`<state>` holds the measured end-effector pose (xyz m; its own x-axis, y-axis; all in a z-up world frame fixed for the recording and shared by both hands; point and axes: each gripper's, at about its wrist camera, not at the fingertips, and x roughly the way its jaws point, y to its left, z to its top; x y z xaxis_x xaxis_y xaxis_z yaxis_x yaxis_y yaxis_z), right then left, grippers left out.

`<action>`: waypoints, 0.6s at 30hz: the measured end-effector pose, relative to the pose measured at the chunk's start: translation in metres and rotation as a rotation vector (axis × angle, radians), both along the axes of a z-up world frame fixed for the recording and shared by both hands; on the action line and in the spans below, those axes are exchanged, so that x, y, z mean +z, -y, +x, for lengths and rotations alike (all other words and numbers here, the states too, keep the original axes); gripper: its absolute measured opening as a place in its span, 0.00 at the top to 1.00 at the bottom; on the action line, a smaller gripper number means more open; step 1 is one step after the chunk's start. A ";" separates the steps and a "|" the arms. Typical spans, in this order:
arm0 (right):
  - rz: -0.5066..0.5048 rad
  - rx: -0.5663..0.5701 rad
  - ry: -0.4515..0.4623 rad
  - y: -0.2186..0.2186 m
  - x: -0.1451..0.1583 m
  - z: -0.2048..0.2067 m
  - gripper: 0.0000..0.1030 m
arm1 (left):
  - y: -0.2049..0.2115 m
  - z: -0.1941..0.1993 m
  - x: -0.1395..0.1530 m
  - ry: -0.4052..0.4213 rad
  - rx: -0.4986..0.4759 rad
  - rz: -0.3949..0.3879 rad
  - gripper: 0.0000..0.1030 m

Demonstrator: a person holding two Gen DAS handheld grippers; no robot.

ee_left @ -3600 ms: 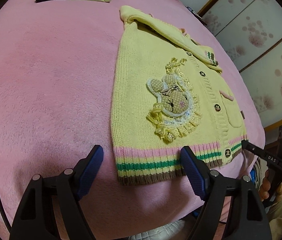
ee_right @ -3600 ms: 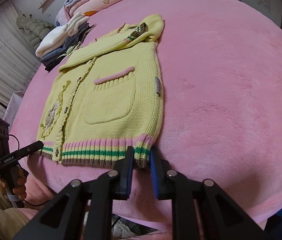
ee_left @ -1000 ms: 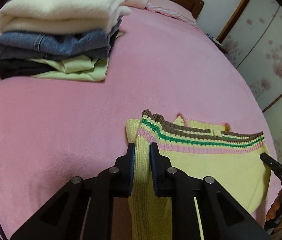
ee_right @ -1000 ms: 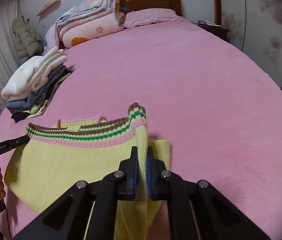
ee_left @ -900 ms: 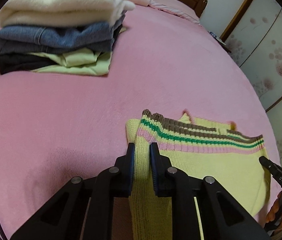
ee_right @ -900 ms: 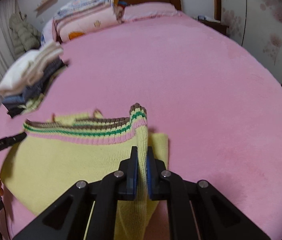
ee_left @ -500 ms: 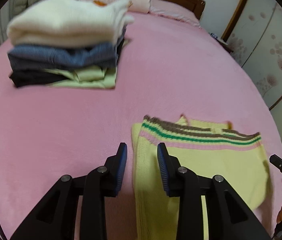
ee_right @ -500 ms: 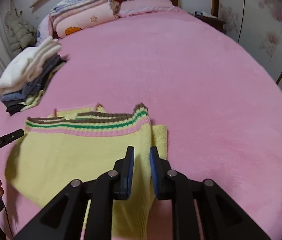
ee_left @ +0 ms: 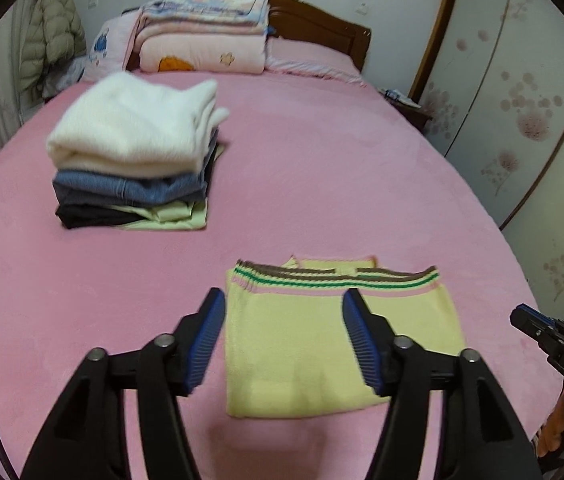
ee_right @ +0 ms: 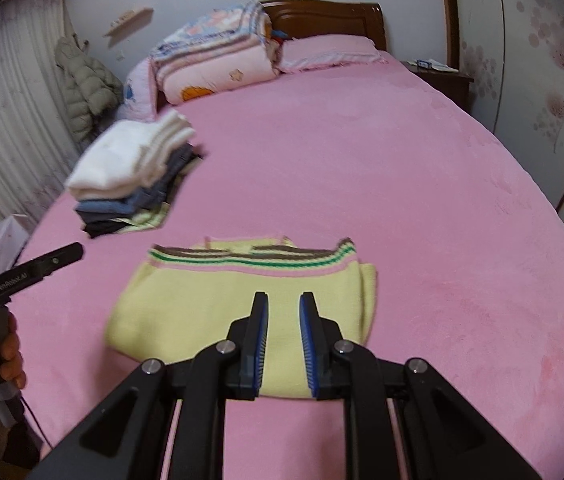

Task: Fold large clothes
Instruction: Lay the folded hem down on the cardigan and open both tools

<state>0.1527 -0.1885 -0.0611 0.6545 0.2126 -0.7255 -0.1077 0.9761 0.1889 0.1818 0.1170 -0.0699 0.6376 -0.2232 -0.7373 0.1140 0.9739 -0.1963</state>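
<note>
fuzzy matt fleece bedspread, chunky ribbed knit cardigan, fluffy white sweater on faded denim, glossy dark wood headboard, matt black plastic grippers, ridged blue pads

One sweater (one pile)

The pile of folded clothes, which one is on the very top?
The fluffy white sweater tops the pile; blue jeans, something black and a pale green piece lie underneath it.
</note>
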 end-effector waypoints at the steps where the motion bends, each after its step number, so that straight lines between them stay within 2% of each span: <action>1: 0.001 0.003 0.011 -0.002 0.005 -0.003 0.85 | 0.004 -0.006 0.007 0.014 -0.008 0.006 0.39; 7: -0.002 0.026 0.094 -0.021 0.038 -0.027 0.85 | 0.022 -0.032 0.029 0.058 -0.037 0.016 0.38; 10: 0.011 0.038 0.106 -0.029 0.040 -0.033 0.85 | 0.030 -0.043 0.029 0.070 -0.042 0.014 0.36; 14: 0.000 0.040 0.124 -0.041 0.031 -0.036 0.85 | 0.034 -0.050 0.017 0.083 -0.016 0.011 0.30; 18: 0.008 0.042 0.109 -0.049 0.004 -0.038 0.85 | 0.034 -0.054 -0.008 0.049 0.014 -0.048 0.30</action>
